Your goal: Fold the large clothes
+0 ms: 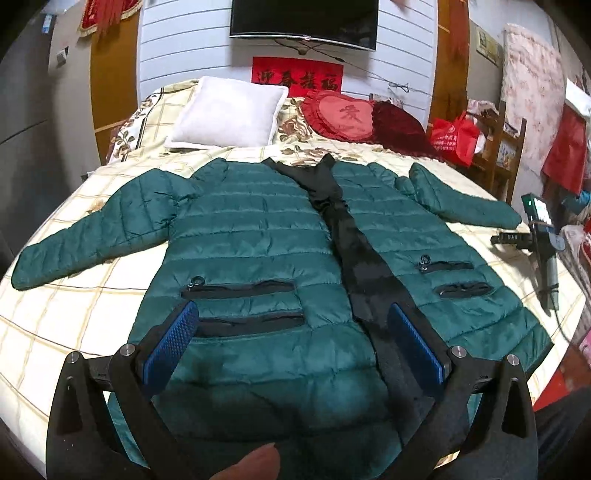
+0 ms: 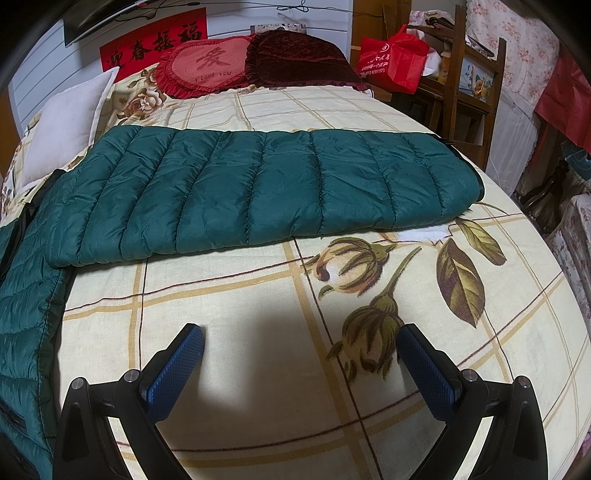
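Note:
A dark green quilted down jacket (image 1: 258,236) lies flat, front up, on the bed (image 1: 74,325), both sleeves spread out and a black strip down the middle. My left gripper (image 1: 291,321) is open and empty above the jacket's lower front, near the hem. In the right wrist view the jacket's right sleeve (image 2: 258,192) stretches across the bed and its body edge shows at the left. My right gripper (image 2: 301,345) is open and empty over bare bedsheet (image 2: 258,295), a little short of the sleeve. The right gripper also shows in the left wrist view (image 1: 539,236), resting at the bed's right edge.
A white pillow (image 1: 225,114), a red heart cushion (image 1: 341,118) and a dark red cushion (image 1: 399,129) lie at the head of the bed. A wooden chair (image 2: 461,85) with a red bag (image 2: 391,59) stands to the right. A TV (image 1: 303,18) hangs on the far wall.

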`<state>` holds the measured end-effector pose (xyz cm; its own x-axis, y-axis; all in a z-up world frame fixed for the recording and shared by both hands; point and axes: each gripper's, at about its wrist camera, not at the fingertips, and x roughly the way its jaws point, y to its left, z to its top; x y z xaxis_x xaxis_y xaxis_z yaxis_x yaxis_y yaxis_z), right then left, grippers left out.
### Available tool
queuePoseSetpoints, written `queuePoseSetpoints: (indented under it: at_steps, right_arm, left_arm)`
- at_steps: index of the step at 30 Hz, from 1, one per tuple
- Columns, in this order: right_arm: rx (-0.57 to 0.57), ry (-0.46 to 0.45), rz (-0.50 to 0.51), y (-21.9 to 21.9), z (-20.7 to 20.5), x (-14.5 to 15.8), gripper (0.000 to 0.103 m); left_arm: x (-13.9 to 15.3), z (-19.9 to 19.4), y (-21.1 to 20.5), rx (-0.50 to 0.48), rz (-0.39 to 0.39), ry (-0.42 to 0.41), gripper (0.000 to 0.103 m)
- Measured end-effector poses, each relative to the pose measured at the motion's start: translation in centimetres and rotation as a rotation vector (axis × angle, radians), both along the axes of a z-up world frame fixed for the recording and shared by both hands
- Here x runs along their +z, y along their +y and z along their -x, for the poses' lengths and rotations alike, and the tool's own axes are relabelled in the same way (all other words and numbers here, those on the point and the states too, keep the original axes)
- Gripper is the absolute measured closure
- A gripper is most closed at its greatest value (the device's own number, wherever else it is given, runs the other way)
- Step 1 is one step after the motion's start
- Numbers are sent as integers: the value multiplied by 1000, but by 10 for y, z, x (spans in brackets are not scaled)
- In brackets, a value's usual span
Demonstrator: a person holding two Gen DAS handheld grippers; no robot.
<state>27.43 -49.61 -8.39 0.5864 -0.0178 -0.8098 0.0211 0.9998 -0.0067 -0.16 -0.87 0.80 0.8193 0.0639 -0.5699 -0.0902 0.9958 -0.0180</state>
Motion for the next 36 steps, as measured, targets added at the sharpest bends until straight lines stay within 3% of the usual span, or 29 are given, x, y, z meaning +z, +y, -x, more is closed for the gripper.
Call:
queuePoseSetpoints:
  at_steps: [4, 9, 17, 24, 27, 30, 33, 36]
  right_arm:
    - [0, 0, 0, 0, 0, 0, 0]
    - [0, 0, 0, 0, 0, 0, 0]
    - [-29, 0, 0, 2, 0, 0, 0]
    - [-33, 34, -1, 8, 9, 1, 0]
    - [4, 59, -2, 10, 36, 3, 0]
    - [-21, 146, -46, 0, 69, 11, 2]
    - [-49, 64, -39, 11, 114, 50, 6]
    - [144, -74, -91, 69, 163, 94, 5]
  left_arm:
    - [2, -3, 18, 62, 2, 26, 0]
    - [4, -2, 38, 101, 132, -83, 0]
    - [-8, -18, 23, 42, 50, 54, 0]
    - [-14, -23, 22, 42, 41, 91, 0]
    - [-13, -22, 20, 4, 69, 87, 0]
    - [-13, -19, 23, 9, 79, 91, 0]
    - [-13, -17, 30, 49, 67, 89, 0]
    - [-16, -16, 40, 120, 48, 103, 0]
